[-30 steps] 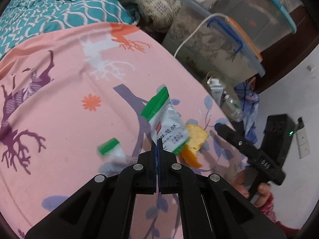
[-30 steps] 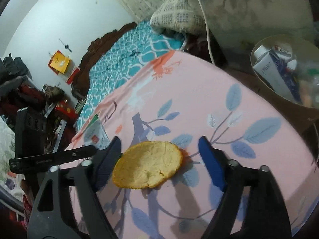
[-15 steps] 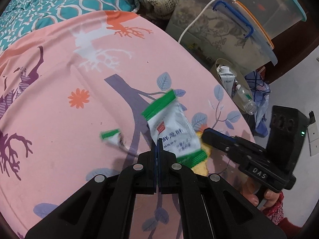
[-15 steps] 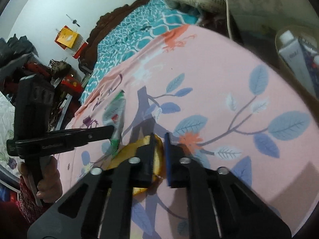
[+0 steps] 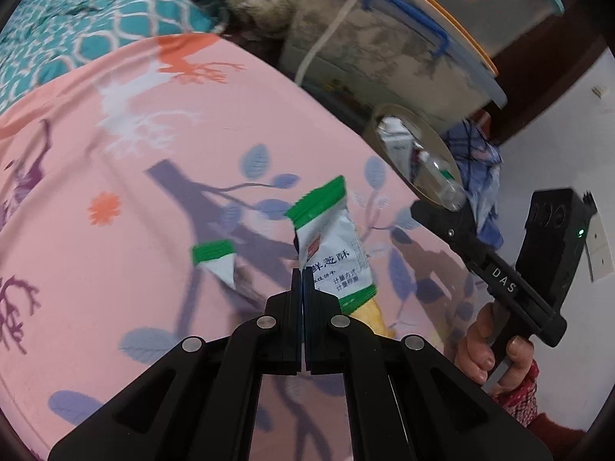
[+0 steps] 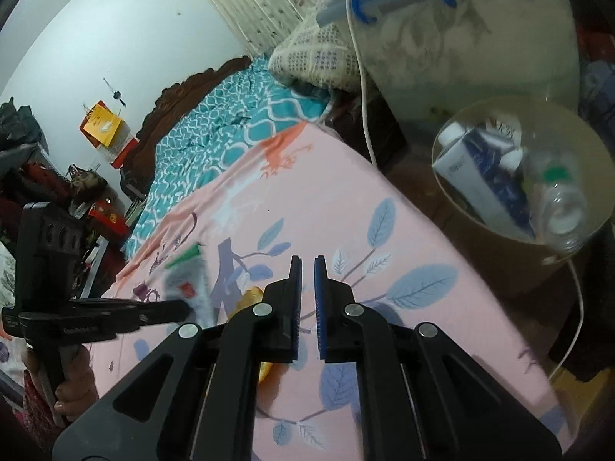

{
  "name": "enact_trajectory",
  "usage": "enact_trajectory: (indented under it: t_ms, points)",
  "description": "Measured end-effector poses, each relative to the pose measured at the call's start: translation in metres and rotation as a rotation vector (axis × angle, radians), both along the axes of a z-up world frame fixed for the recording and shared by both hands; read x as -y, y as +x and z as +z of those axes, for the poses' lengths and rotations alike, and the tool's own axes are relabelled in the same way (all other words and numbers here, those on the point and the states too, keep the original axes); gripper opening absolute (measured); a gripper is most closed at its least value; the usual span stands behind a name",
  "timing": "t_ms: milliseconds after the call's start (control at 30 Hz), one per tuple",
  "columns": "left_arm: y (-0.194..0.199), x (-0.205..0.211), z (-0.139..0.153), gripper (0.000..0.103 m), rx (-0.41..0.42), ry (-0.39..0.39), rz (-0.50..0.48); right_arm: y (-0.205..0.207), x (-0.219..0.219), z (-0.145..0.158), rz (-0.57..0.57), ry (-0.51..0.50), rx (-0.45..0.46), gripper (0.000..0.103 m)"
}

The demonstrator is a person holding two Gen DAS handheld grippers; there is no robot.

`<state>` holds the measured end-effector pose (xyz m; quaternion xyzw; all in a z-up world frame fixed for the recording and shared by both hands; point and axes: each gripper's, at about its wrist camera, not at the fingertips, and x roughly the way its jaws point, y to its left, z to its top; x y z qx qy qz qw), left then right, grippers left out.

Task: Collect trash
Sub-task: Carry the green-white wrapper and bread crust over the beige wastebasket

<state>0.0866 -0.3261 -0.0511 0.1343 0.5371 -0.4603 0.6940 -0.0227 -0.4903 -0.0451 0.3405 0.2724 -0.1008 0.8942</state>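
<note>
My left gripper point(image 5: 302, 273) is shut on a white snack wrapper with green ends point(image 5: 330, 246), held above the pink bedsheet point(image 5: 134, 192). In the right wrist view the same wrapper point(image 6: 188, 280) shows blurred at the left gripper point(image 6: 186, 309). A torn wrapper corner point(image 5: 215, 261) lies on the sheet to its left. A yellow-orange peel point(image 5: 371, 315) rests on the sheet under the wrapper. My right gripper point(image 6: 307, 265) hovers over the bed; its jaws are almost together, just starting to open, with nothing between them. The peel point(image 6: 250, 296) sits beside and behind its left finger.
A round bin point(image 6: 480, 230) holding a carton and a plastic bottle stands off the bed's edge; it also shows in the left wrist view as the bin point(image 5: 434, 142). Behind it is a lidded plastic storage box point(image 6: 480, 46) with a white cable point(image 6: 361, 96). A teal quilt point(image 5: 77, 38) covers the far bed.
The right jaws closed from wide around the peel to nearly together, and the peel now lies beside them. The left gripper carried the wrapper toward the bed edge and bin.
</note>
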Motion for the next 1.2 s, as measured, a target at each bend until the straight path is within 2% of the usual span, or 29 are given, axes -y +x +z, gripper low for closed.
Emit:
enact_trajectory:
  t_ms: [67, 100, 133, 167, 200, 233, 300, 367, 600, 633, 667, 700, 800, 967, 1200]
  points:
    - [-0.01, 0.012, -0.006, 0.0, 0.033, 0.035, -0.031, -0.005, 0.003, -0.002, -0.003, 0.028, 0.015, 0.013]
    - [-0.015, 0.016, -0.01, 0.0, 0.053, 0.055, -0.039, -0.007, 0.005, -0.005, 0.003, 0.052, 0.016, 0.023]
    - [-0.018, 0.018, -0.014, 0.001, 0.072, 0.074, -0.046, -0.007, 0.01, -0.009, 0.011, 0.086, 0.011, 0.036]
    - [-0.02, 0.02, -0.018, 0.0, 0.089, 0.095, -0.052, -0.009, 0.012, -0.012, 0.007, 0.106, 0.008, 0.078]
    - [-0.02, 0.02, -0.021, 0.001, 0.097, 0.107, -0.052, -0.01, 0.013, -0.011, 0.001, 0.109, 0.019, 0.084]
    - [-0.019, 0.018, -0.023, 0.001, 0.103, 0.118, -0.05, -0.009, 0.011, -0.01, 0.018, 0.099, 0.028, 0.082]
    - [-0.017, 0.012, -0.028, 0.001, 0.098, 0.125, -0.04, -0.004, 0.005, -0.008, 0.069, 0.078, 0.009, 0.065]
    - [-0.013, 0.004, -0.032, 0.001, 0.082, 0.126, -0.026, 0.001, -0.002, -0.008, 0.118, 0.094, 0.004, 0.06]
    - [-0.01, -0.003, -0.035, 0.001, 0.06, 0.108, -0.007, 0.006, -0.04, -0.011, 0.218, 0.123, -0.002, 0.057]
    - [-0.01, -0.003, -0.035, 0.001, 0.059, 0.106, -0.008, 0.008, -0.044, -0.012, 0.225, 0.123, -0.003, 0.053]
    - [-0.01, -0.003, -0.035, 0.001, 0.055, 0.104, -0.008, 0.01, -0.047, -0.014, 0.231, 0.124, -0.009, 0.036]
    - [-0.009, -0.003, -0.035, 0.001, 0.048, 0.102, -0.006, 0.013, -0.048, -0.017, 0.239, 0.131, -0.021, 0.028]
    - [-0.004, -0.003, -0.032, 0.0, 0.03, 0.089, 0.003, 0.013, -0.046, -0.02, 0.214, 0.123, -0.035, 0.019]
    - [-0.001, 0.01, -0.016, 0.0, 0.049, 0.062, -0.004, -0.011, -0.019, -0.01, 0.117, 0.11, 0.008, 0.017]
    - [-0.022, 0.081, 0.007, 0.0, 0.076, 0.024, -0.117, -0.057, 0.045, 0.012, -0.08, 0.068, 0.062, 0.014]
